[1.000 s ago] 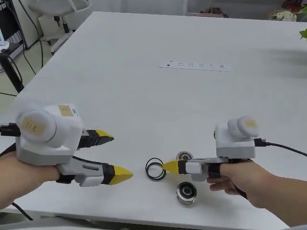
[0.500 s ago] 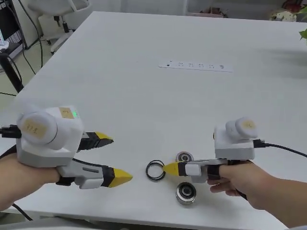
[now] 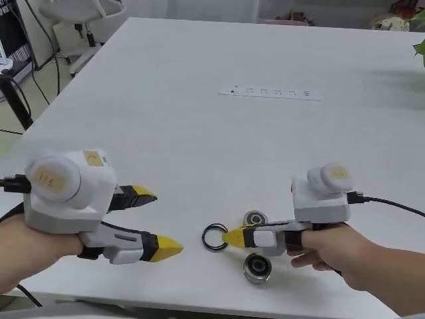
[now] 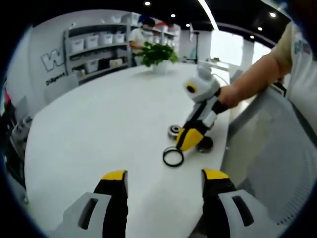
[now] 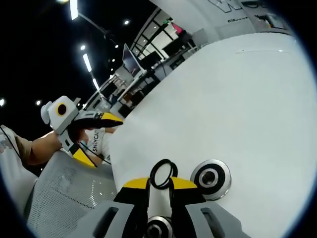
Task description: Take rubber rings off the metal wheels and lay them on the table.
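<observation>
Ring (image 3: 214, 237) flat on table (image 3: 199, 119)

The white table holds everything near its front edge. The left gripper (image 3: 161, 221) hovers with its jaws spread wide, holding nothing. The right gripper (image 3: 229, 236) has its jaws drawn nearly together, tips at the black ring's edge. One metal wheel (image 3: 255, 218) sits beyond that gripper, another wheel (image 3: 257, 266) nearer.

Black rubber ring (image 3: 204, 237) flat, loose, just beside two metal wheels (image 3: 257, 266) lying flat.
</observation>
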